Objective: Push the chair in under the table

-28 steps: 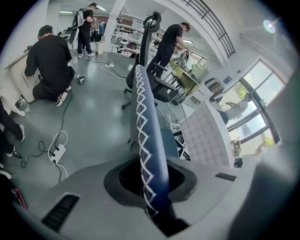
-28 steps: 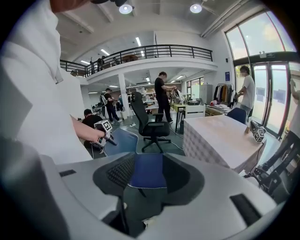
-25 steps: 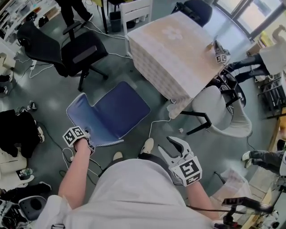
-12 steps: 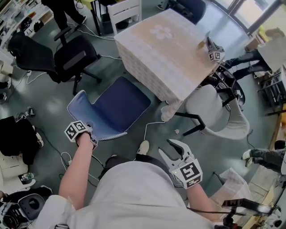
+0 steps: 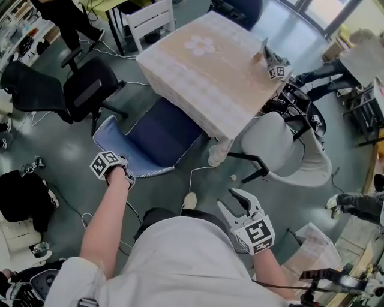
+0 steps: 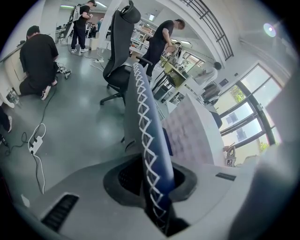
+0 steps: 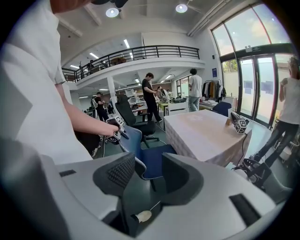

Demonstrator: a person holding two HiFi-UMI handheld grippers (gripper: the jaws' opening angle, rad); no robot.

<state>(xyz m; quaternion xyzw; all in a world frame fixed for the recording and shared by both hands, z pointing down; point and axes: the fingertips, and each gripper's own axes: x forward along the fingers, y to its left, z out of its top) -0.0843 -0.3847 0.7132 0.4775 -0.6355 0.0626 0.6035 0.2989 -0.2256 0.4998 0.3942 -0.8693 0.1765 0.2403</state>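
Note:
The blue chair has white stitching round its edge and stands with its seat front just under the overhanging cloth of the table. My left gripper is shut on the top edge of the chair's backrest. In the left gripper view that stitched backrest edge is pinched between the jaws of the left gripper, with the table beyond it. My right gripper hangs open and holds nothing, low by the person's right side. The right gripper view looks past the right gripper at the chair and table.
A black office chair stands left of the table. A pale chair stands at the table's right corner, a white one behind it. A marker-cube device sits on the table. A cable crosses the floor. People stand farther back.
The chair has rolled toward the table, its seat front now under the cloth edge. My left gripper moved along with the backrest. The right gripper came forward too, still open.

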